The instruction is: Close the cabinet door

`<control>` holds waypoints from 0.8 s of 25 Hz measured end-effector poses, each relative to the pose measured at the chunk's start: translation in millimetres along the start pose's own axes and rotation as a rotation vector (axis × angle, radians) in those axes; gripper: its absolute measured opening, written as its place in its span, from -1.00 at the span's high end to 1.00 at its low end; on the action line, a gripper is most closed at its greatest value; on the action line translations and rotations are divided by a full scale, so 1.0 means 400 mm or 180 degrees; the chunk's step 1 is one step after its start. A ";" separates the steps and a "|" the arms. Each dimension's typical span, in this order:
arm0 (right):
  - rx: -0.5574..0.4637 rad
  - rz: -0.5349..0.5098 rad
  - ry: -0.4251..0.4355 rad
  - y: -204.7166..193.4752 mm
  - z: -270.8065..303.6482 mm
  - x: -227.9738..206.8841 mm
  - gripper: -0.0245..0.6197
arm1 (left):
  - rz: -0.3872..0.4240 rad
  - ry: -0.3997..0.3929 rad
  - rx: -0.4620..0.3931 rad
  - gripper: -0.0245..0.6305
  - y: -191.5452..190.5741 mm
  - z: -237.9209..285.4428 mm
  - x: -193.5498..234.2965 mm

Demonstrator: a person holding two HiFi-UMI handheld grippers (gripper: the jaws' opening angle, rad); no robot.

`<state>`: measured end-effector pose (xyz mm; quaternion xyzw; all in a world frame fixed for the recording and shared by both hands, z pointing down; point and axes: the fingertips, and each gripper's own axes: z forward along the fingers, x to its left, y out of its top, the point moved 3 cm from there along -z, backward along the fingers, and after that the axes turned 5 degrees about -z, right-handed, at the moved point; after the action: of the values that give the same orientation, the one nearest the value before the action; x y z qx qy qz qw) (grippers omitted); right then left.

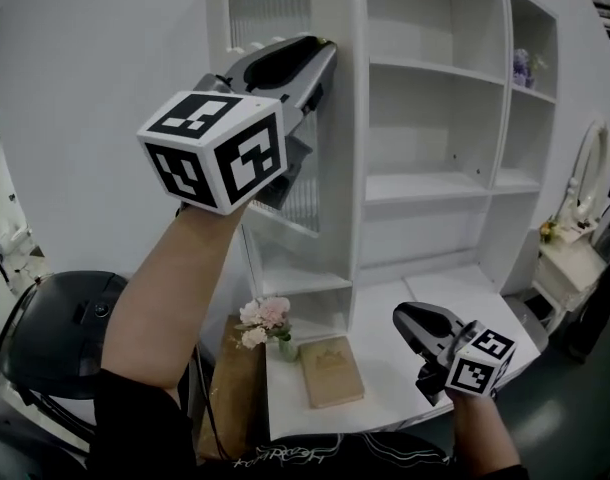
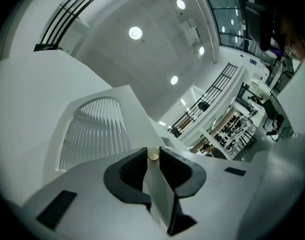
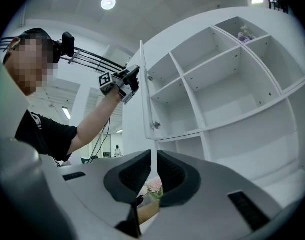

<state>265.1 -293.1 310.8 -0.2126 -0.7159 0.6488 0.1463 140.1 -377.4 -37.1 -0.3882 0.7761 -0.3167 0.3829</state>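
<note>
The white cabinet [image 1: 435,118] has one door [image 1: 303,203] with a ribbed glass panel, and it stands swung open at the left. My left gripper [image 1: 323,48] is raised high and shut on the door's free edge. In the left gripper view the thin white edge and a small brass knob [image 2: 153,154] sit between the jaws of the left gripper [image 2: 153,159], with the ribbed panel [image 2: 95,134] beyond. The right gripper view shows the door [image 3: 146,99] edge-on with the left gripper [image 3: 132,79] on it. My right gripper [image 1: 410,318] [image 3: 154,156] hangs low over the desk, jaws together, holding nothing.
A small vase of pink flowers [image 1: 268,323] and a tan book [image 1: 331,370] lie on the white desk [image 1: 425,293] under the shelves. Purple flowers [image 1: 525,66] sit on an upper shelf. A dressing table with mirror [image 1: 585,178] stands right, a black chair [image 1: 55,333] left.
</note>
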 end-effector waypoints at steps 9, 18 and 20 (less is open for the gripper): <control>-0.0099 -0.0020 0.0052 0.026 -0.041 -0.088 0.72 | 0.0509 0.0361 0.0235 0.64 -0.096 0.143 -0.007; -0.0121 -0.0037 0.0106 0.031 -0.057 -0.182 0.73 | 0.0750 0.0670 0.0358 0.64 -0.173 0.242 0.015; -0.0108 -0.0046 0.0130 0.032 -0.055 -0.202 0.73 | 0.0812 0.0704 0.0383 0.64 -0.189 0.261 0.022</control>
<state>347.3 -312.9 306.2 -0.2232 -0.7252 0.6309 0.1619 251.3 -442.7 -33.3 -0.2257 0.8361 -0.3523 0.3548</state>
